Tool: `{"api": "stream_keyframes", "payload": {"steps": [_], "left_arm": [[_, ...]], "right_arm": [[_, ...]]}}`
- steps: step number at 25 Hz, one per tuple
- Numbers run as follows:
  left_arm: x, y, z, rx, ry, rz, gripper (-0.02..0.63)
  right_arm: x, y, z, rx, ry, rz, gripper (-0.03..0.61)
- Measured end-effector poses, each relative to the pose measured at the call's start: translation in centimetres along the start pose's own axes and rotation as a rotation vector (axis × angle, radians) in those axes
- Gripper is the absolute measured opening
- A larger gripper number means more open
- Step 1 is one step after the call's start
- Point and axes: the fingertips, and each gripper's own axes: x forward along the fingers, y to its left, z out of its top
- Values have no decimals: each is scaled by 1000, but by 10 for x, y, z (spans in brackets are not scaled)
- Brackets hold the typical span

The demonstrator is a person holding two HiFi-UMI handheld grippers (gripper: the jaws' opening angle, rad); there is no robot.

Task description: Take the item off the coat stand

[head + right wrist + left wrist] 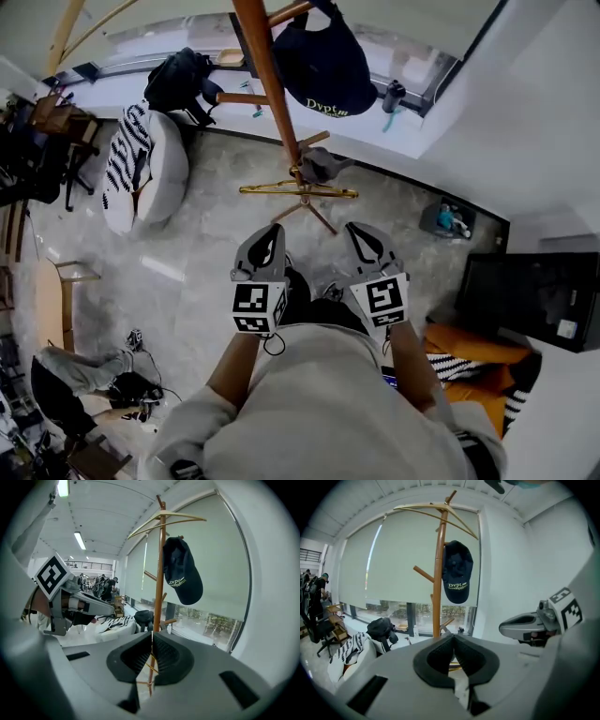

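My left gripper (266,251) is held short of the coat stand (265,70), with its jaws closed on nothing. The cap (323,66) hangs from a peg on the stand's right side, below the hanger (319,192) at the stand's top. My right gripper (367,246) is also short of the stand, closed and empty. Risk: a sideways tug could snag the cap on its peg, rocking the stand or dislodging the hanger.
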Motion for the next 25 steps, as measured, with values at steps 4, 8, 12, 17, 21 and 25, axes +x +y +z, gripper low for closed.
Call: {"api": "stream_keyframes", "payload": {"steps": [4,8,12,17,21,25], "left_arm": [[-1,25,0,-53,-27,44,11],[9,40,-9,-78,-27,40,11],[26,52,-25,-147,-22,44,11],[49,64,-36,-176,-42,75,11],[59,71,-50,-194,-33,91,11],[72,73,-63,-207,-13,101,11]], "right_arm": [[28,9,2,-38,16,26,6],[59,9,-9,-68,77,34,6],[86,4,-22,-115,147,33,6],[119,-1,-31,-146,172,46,6],[136,-5,-42,-166,189,53,6],[152,-16,-54,-188,217,57,7]]}}
